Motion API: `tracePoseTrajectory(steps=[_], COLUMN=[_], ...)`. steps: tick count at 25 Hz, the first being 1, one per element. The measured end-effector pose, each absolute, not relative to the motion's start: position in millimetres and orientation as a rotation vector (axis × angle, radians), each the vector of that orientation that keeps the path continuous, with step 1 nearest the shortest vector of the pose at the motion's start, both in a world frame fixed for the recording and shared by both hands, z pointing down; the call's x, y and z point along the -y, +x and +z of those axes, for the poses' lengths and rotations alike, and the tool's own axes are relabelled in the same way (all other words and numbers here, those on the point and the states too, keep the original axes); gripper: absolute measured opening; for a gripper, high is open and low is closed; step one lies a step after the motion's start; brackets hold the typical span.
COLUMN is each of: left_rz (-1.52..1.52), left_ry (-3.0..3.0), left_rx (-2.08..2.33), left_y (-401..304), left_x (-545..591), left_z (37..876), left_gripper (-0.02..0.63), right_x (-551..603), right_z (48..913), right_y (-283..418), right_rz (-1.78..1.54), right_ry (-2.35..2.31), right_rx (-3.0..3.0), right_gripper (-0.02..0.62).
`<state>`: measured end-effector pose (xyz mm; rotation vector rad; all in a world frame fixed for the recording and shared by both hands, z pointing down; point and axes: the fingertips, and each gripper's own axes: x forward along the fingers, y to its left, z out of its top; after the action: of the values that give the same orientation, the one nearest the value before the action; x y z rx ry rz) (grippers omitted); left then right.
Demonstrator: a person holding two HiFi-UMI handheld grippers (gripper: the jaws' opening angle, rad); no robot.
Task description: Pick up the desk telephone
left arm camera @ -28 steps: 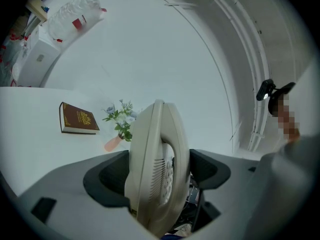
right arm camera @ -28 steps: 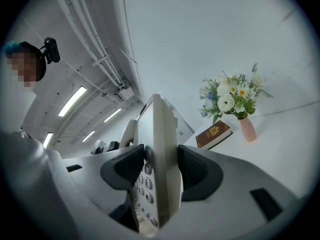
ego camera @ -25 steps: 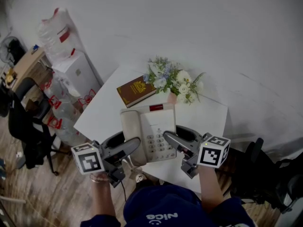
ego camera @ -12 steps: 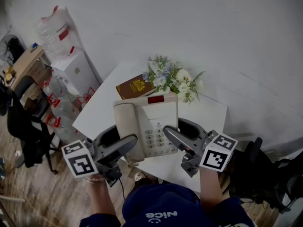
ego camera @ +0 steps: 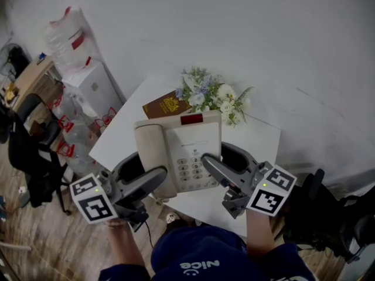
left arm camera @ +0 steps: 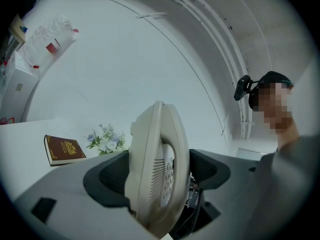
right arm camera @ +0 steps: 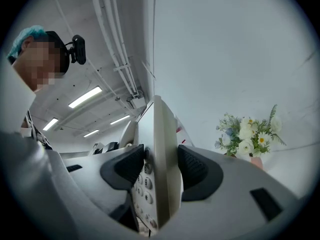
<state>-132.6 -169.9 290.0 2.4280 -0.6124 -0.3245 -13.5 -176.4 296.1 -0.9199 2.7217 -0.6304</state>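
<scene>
Clamping the handset side of the desk telephone (ego camera: 186, 148) with the left gripper (ego camera: 153, 177), jaws closed on its top and underside. Pinching the keypad side likewise with the right gripper (ego camera: 212, 160), thin edge gripped tight between both jaws. Holding it over the white table (ego camera: 120, 136). Beyond, toward the wall, a brown book (ego camera: 166, 105), partly hidden behind the telephone, beside flowers (ego camera: 211, 95).
</scene>
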Motion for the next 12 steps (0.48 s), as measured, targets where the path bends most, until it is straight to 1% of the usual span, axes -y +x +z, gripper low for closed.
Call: tracePoseTrajectory(steps=[12], left_rz=[-0.309], left_ry=[2.416], left_rx=[0.598], left_y=[-131], left_x=[171], left_z=[302], left_gripper=[0.38], right_x=[177], right_z=[307], right_y=[-12], right_rz=[-0.629], right_ry=[-0.943], right_rx=[-2.721], right_gripper=[0.232])
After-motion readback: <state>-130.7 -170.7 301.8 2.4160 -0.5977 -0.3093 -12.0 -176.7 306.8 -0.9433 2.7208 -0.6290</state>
